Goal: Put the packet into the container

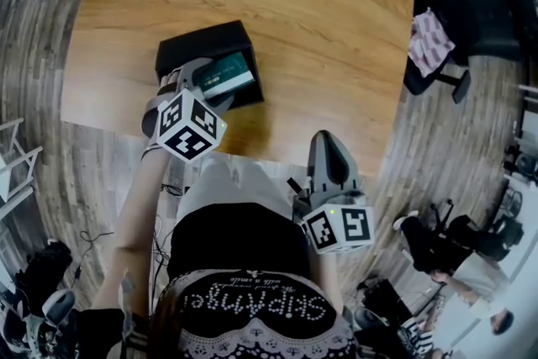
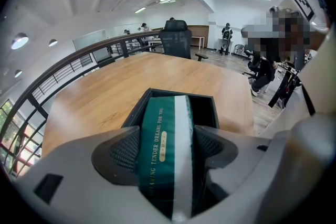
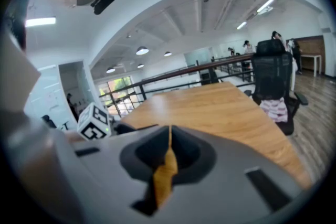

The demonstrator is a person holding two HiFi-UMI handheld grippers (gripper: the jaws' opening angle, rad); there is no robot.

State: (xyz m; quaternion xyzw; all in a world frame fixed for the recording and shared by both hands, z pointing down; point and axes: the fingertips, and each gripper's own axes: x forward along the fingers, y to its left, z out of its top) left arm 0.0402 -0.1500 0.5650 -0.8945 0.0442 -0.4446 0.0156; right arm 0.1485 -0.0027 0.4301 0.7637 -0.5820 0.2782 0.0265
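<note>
My open black container (image 1: 202,44) sits upper left on the table, the far end of the green-and-white packet (image 2: 160,157) dipping into it. My left gripper (image 2: 166,139) clamps the packet, long axis along the jaws. My right gripper (image 3: 169,141), lower right, is pressed together, empty.

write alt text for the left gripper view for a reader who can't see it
The left gripper clamps a green and white packet, its far end over an open black container on a wooden table. An office chair stands beyond the table.

Wooden table (image 1: 336,13) (black chair (image 1: 483,8) beyond)
</note>
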